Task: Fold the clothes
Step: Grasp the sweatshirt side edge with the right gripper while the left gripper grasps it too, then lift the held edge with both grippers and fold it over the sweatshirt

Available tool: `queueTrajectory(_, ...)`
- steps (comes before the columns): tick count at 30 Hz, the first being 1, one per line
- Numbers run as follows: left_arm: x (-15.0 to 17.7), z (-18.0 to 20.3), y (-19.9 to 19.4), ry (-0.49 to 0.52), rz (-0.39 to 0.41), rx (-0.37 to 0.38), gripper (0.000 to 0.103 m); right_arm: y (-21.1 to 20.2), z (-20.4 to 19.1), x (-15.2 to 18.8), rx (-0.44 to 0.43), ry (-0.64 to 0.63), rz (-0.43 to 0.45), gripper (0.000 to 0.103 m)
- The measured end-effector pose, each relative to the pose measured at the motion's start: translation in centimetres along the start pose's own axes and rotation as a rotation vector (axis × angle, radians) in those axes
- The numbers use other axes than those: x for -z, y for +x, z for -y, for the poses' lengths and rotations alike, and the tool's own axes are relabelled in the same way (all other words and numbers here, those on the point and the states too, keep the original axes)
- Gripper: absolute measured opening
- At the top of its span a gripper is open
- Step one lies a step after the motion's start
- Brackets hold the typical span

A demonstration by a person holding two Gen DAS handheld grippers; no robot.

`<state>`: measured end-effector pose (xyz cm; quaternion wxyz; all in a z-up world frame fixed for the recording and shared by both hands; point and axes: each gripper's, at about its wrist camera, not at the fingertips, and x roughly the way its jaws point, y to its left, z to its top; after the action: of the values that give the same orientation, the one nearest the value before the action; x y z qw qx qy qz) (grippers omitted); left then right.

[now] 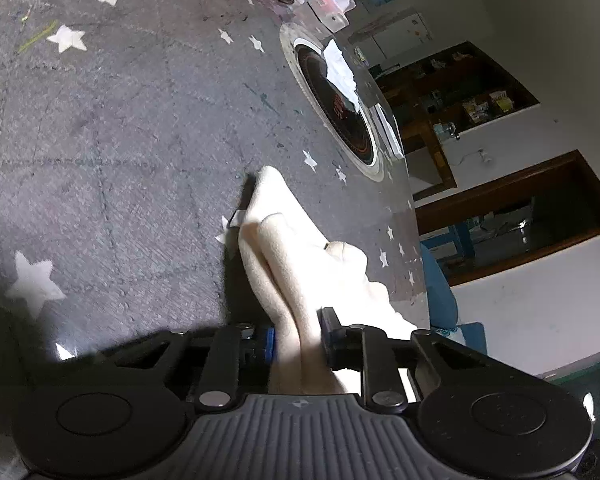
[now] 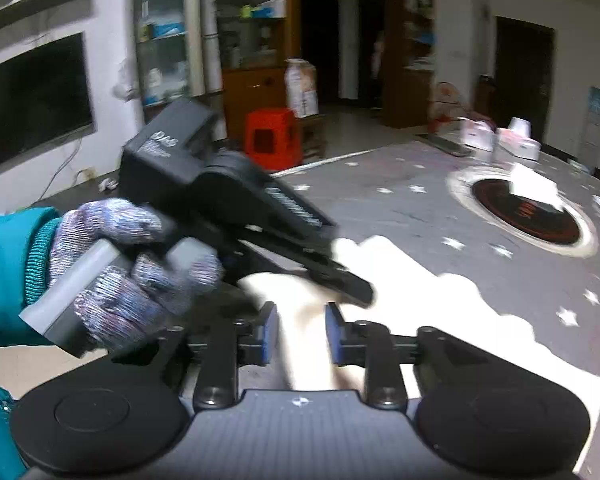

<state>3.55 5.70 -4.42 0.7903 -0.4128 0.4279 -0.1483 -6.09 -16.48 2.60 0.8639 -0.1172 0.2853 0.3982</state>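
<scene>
- The left tongs (image 1: 298, 340) were closed on a bunched fold of the cream garment (image 1: 284, 240), at the lower centre of the left wrist view.
- The garment lay on the grey, star-printed table (image 1: 120, 120), extending from the tongs toward frame centre.
- The right tongs (image 2: 298, 334) gripped another part of the cream garment (image 2: 420, 280), cloth filling the narrow gap between the blue pads (image 2: 270, 334).
- A gloved hand (image 2: 132, 264) held the left tongs (image 2: 352, 284) at the left of the right wrist view.
- A round black induction hob (image 1: 336, 108) sat in the table at upper right.
</scene>
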Motion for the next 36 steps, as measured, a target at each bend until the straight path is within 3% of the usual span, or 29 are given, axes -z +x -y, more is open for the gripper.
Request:
queueTrajectory(8,0.1,1.1,0.2,0.078,0.003,-0.042,0.023,-2.7,8.0,3.2,0.248,0.202,-0.014,0.052)
queueTrajectory(12,0.1,1.6,0.3,0.112,0.006,-0.065,0.023,-4.0,11.9,5.1,0.37,0.314,-0.022,0.054)
queueTrajectory(20,-0.1,2.5,0.6,0.161,0.005,-0.098,0.023,-3.9,16.3,7.8,0.368,0.521,-0.012,0.053)
queueTrajectory(23,-0.2,2.8,0.7,0.178,0.005,-0.108,0.023,-3.7,16.2,7.8,0.348,0.539,0.001,0.049)
queueTrajectory(29,-0.4,3.6,1.0,0.212,0.005,-0.123,0.021,-3.4,15.6,7.2,0.326,0.535,0.025,0.014)
queueTrajectory(36,-1.2,5.7,1.1,0.276,0.012,-0.107,0.016,-5.8,15.4,5.5,0.324,0.506,0.078,0.01)
